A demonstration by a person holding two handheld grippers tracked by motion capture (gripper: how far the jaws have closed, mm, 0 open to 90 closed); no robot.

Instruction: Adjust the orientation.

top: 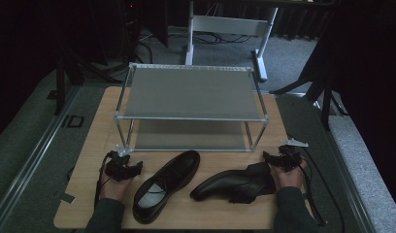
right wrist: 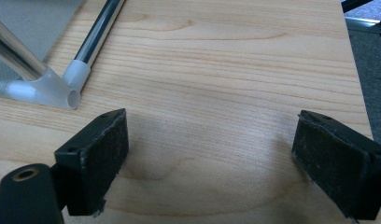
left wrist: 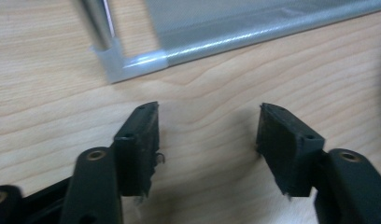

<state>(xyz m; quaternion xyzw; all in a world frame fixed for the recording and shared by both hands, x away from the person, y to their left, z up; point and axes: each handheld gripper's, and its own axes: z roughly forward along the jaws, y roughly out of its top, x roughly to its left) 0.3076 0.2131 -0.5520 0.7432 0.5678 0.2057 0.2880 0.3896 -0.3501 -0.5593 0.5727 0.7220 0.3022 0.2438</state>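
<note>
Two black leather shoes lie on the wooden table (top: pixel 89 145) in the high view: one upright (top: pixel 166 190), laces and pale insole showing, the other (top: pixel 232 184) on its side to its right. Behind them stands a two-tier metal shoe rack (top: pixel 191 92), both grey shelves bare. My left gripper (top: pixel 124 167) rests left of the upright shoe, jaws open over bare wood (left wrist: pixel 207 135) near the rack's front-left foot (left wrist: pixel 128 65). My right gripper (top: pixel 283 159) sits by the tipped shoe's heel, open (right wrist: pixel 212 154), close to the rack's front-right foot (right wrist: pixel 53 91).
The table's right edge (right wrist: pixel 352 60) runs close to my right gripper, with grey carpet (top: pixel 303 58) beyond. A white desk frame (top: pixel 230 29) stands on the floor behind the rack. Cables trail from both grippers.
</note>
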